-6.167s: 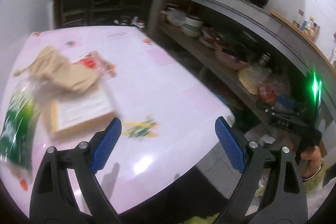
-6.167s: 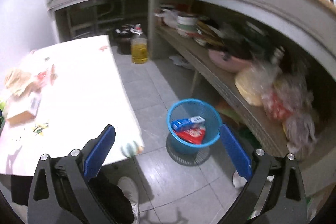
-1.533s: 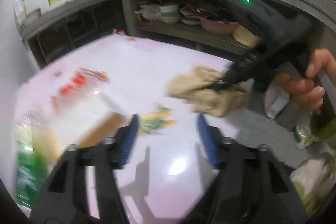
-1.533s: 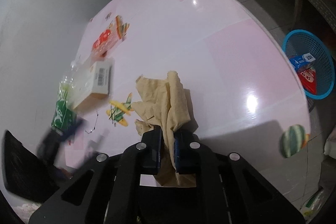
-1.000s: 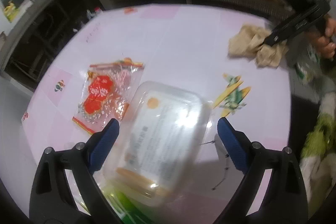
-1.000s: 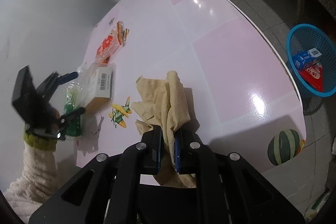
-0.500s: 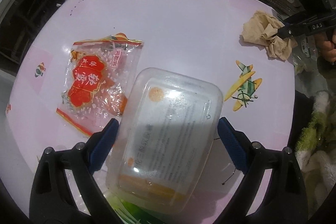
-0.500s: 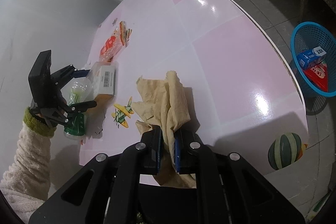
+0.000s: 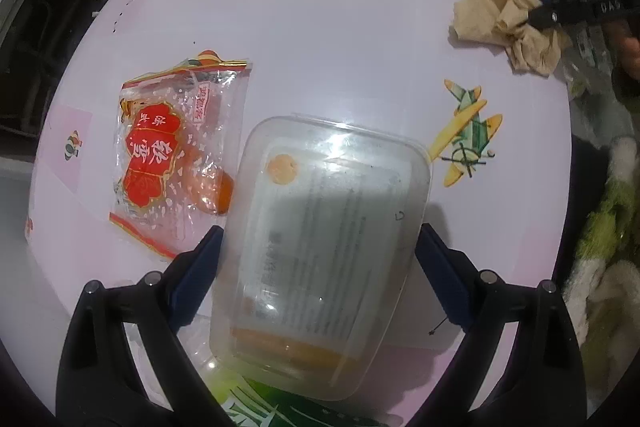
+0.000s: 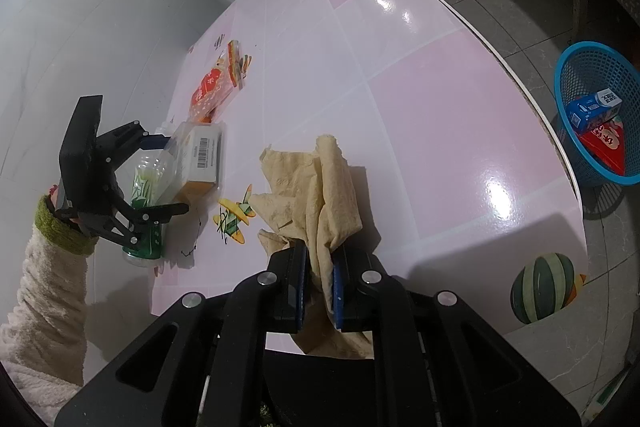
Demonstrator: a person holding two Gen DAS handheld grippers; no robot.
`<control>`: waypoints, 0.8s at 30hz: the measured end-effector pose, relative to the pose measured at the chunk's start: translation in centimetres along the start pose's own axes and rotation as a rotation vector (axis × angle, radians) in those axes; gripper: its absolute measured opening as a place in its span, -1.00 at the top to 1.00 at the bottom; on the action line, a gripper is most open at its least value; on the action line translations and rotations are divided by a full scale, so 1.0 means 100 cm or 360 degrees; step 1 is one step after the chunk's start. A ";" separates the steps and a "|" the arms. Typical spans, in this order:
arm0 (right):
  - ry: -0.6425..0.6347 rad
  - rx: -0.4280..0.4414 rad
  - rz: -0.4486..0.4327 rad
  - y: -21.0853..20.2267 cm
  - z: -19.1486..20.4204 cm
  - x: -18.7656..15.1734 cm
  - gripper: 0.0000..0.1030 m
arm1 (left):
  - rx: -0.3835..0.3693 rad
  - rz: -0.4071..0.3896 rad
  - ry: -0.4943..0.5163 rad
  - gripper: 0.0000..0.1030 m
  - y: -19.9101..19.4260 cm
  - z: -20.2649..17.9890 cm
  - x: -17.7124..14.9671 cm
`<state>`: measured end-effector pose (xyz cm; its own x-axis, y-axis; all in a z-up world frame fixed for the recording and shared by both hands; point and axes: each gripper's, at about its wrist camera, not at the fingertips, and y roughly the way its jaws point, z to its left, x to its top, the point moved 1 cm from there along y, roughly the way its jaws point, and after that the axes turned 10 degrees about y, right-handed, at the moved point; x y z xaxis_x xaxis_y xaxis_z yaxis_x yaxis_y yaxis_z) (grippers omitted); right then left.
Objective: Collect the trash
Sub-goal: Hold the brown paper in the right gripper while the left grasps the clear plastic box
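Left wrist view puts my left gripper (image 9: 316, 267) with its jaws spread wide on either side of the clear plastic box (image 9: 324, 227), the blue pads at or just beside its long walls; I cannot tell whether they touch yet. The box lies on the pink table (image 9: 340, 27), its near end over a green bottle (image 9: 272, 411) and its left edge just beside a red snack wrapper (image 9: 172, 163).

In the right wrist view my right gripper (image 10: 320, 283) has its jaws clamped on a crumpled brown paper wad (image 10: 316, 187), most of which sags onto the table near the front edge. The blue basket (image 10: 592, 119) sits on the floor well off to the right, with a carton and a red packet already inside.

My worries: the box's walls look thin and slick, so closing hard may buckle them or squirt the box forward, knocking the bottle into a roll. The wrapper's edge could also get pinched along with it. On the right, I only hold a fold of the paper, so it may tear or slip loose on the way to the basket.
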<state>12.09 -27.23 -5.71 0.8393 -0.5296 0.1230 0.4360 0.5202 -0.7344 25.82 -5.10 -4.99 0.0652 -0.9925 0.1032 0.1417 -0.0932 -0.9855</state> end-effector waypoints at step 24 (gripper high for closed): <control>0.0015 0.0008 -0.0027 0.002 -0.001 0.002 0.81 | 0.0097 -0.0350 -0.0259 -0.71 -0.082 -0.009 -0.022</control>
<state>12.35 -27.25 -5.90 0.8288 -0.5444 0.1291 0.4515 0.5145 -0.7290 23.60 -2.24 2.78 0.1833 -0.9228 0.3388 0.2290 -0.2951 -0.9276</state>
